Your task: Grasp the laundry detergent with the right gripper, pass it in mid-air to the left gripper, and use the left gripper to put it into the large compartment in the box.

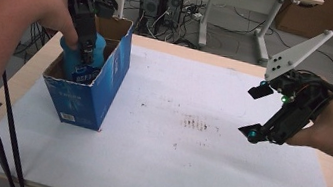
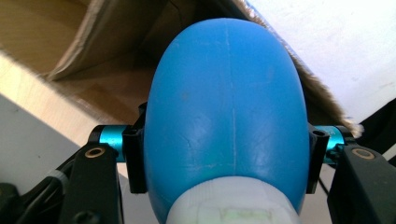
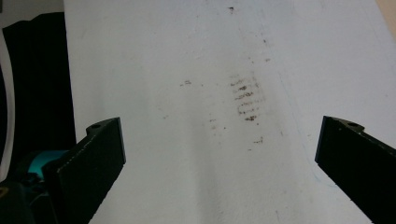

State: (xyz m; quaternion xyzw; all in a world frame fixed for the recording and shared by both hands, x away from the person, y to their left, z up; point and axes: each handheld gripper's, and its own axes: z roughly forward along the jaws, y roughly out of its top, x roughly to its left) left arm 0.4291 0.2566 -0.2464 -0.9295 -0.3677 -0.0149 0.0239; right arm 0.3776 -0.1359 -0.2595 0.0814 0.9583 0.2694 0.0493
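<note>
High view: at upper left the left gripper [image 1: 88,53] reaches down into an open blue cardboard box [image 1: 99,88], its jaws clamped on a blue bottle [image 2: 224,107] standing inside. At right, the right gripper [image 1: 257,113] hangs wide open and empty above the stained white sheet [image 1: 184,162].

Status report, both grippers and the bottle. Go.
Left gripper shut on blue plastic bottle, inside open blue cardboard box. Right gripper open, empty, above white table sheet. Nothing in the way.
</note>
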